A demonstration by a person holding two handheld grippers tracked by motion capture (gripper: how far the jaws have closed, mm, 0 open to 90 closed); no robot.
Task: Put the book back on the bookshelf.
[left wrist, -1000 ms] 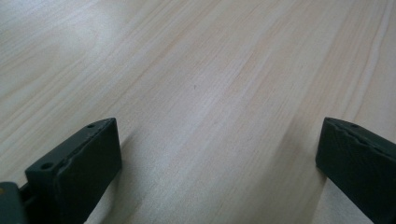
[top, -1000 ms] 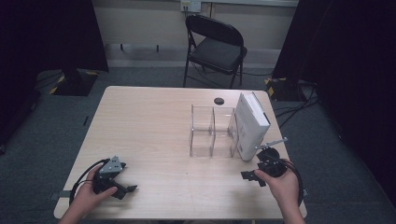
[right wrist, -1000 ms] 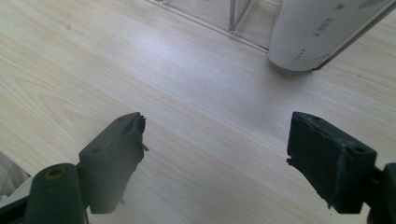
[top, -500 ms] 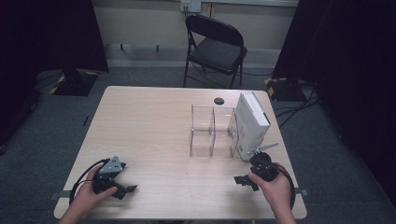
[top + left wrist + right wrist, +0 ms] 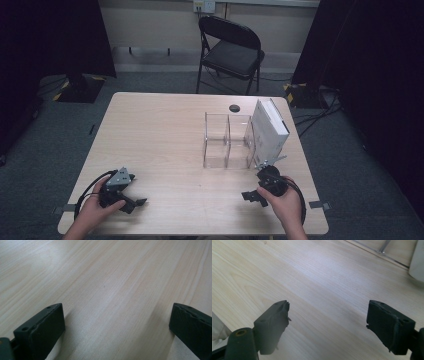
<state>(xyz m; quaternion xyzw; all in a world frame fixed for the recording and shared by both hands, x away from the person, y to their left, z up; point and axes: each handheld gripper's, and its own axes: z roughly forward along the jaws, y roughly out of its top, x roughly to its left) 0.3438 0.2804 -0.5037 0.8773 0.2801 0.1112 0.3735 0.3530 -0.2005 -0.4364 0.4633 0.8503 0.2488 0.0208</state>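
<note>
Black folding chair [image 5: 231, 50] behind wooden table [image 5: 160, 130]

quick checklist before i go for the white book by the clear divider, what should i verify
1. Right gripper open and empty: ok; its own view shows jaws wide apart over bare wood.
2. Left gripper open and empty: ok, jaws apart over bare table.
3. White book position: ok, standing on edge, tilted against the right end of the clear divider.
4. Path from right gripper to book: ok, bare wood between them.
5. Book stable when gripped: cannot tell.
6. Small dark round thing behind the divider: ok, apart from the book.
</note>
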